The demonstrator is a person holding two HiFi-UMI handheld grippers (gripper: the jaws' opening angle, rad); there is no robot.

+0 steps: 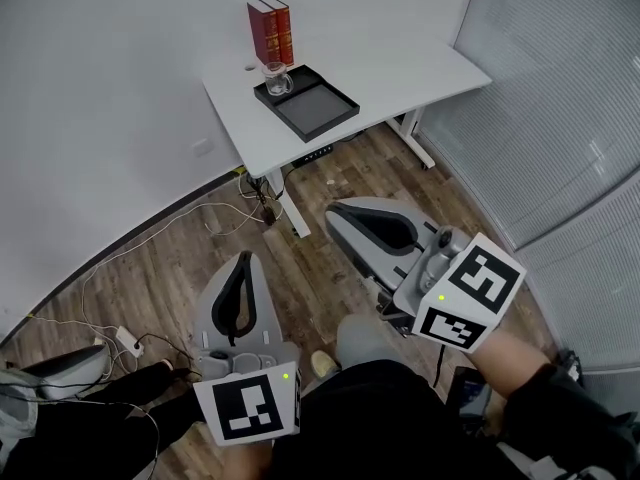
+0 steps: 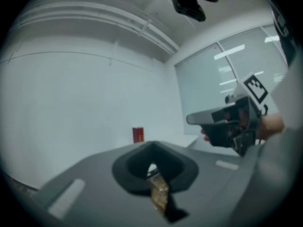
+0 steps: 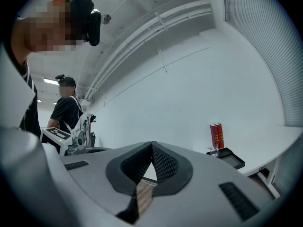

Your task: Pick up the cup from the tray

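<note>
The cup (image 1: 277, 78), a clear glass, stood in the upper-left corner of the black tray (image 1: 322, 116). The tray rested on the white counter (image 1: 400, 53) in the upper centre of the head view. Two red books (image 1: 271, 30) stood upright just behind the tray, next to the wall. The left hand-held gripper (image 1: 243, 260) occupied the lower left of the head view and the right hand-held gripper (image 1: 338, 214) the lower centre-right. Both were over the wooden floor (image 1: 300, 268), well apart from the counter. Both hand-held grippers were clenched, jaw tips together, with nothing between them, as each gripper view showed. In the right gripper view the cup and tray appeared small at the right centre of the frame, and a second person (image 3: 66, 112) in a black shirt stood at the left. Cables (image 1: 200, 213) lay on the floor at the left of the head view.
</note>
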